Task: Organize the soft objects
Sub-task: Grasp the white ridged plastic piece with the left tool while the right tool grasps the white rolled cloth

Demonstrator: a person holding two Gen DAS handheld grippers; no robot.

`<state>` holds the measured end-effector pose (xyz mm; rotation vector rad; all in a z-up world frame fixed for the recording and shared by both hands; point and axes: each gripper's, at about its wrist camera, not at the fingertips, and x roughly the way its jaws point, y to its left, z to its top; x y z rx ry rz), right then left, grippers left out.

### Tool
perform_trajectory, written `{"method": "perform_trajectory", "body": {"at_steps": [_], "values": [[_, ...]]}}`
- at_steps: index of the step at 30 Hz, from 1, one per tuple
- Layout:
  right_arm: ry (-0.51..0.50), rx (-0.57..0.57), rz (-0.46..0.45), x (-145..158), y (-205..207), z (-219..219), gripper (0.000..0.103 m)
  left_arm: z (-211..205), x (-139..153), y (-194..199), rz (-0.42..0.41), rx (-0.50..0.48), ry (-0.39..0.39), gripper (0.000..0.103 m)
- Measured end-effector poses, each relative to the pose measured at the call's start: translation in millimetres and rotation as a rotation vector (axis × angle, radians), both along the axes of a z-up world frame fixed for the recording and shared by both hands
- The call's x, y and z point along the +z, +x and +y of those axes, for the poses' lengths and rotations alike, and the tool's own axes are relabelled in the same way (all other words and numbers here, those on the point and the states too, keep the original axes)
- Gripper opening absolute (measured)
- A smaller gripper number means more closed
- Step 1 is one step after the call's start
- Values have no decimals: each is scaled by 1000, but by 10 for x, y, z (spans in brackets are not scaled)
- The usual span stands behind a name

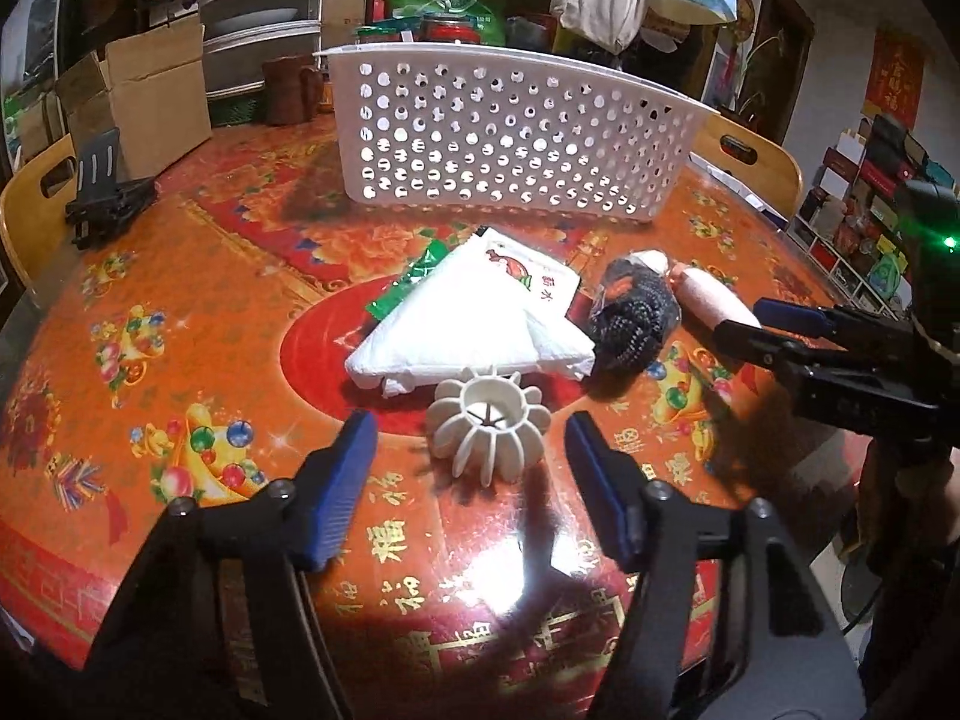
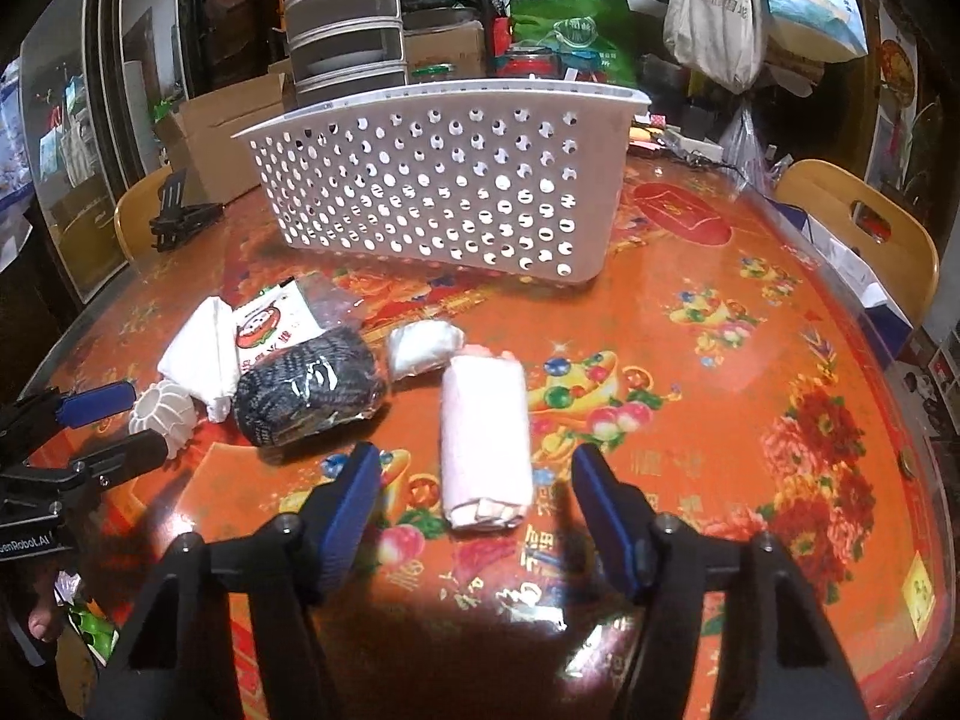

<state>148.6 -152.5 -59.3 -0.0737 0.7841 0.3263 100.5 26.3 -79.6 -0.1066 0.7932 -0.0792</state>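
Observation:
A white perforated basket [image 1: 504, 138] [image 2: 444, 186] stands at the back of the table. In front of it lie a white folded plastic bag [image 1: 474, 324] [image 2: 201, 354], a dark knitted item in clear wrap [image 1: 636, 312] [image 2: 312, 387], a pink rolled towel [image 1: 714, 300] [image 2: 486, 432], a small white bundle [image 2: 423, 345] and a white ribbed round object [image 1: 489, 426] [image 2: 163, 414]. My left gripper [image 1: 471, 450] is open just short of the ribbed object. My right gripper [image 2: 477, 480] is open with the near end of the pink towel between its jaws.
A black folding stand [image 1: 105, 198] [image 2: 180, 216] sits at the table's far left. Wooden chairs [image 1: 756, 156] [image 2: 864, 228] ring the table. Cardboard boxes [image 1: 144, 90], drawers and hanging bags crowd the back. The red patterned tablecloth [image 2: 750, 390] covers the table.

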Motion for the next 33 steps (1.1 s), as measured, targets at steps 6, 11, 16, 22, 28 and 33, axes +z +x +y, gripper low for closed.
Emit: {"method": "perform_trajectory", "body": {"at_steps": [6, 11, 16, 22, 28, 33], "values": [[-17, -4, 17, -47, 59, 26, 62, -13, -49, 27, 8, -20, -6, 45], [-31, -4, 33, -78, 93, 44, 51, -46, -52, 29, 1, -30, -4, 41], [-51, -14, 24, -87, 87, 59, 38, -56, -56, -5, -5, -37, -9, 41], [-23, 2, 16, -92, 60, 30, 29, -62, -13, -90, -27, -46, 0, 41], [16, 4, -17, 18, -60, -71, 29, -39, 63, -177, -52, -54, -9, 41], [46, -7, -70, 212, -183, -158, 29, -8, 161, -263, -83, -61, -29, 41]]}}
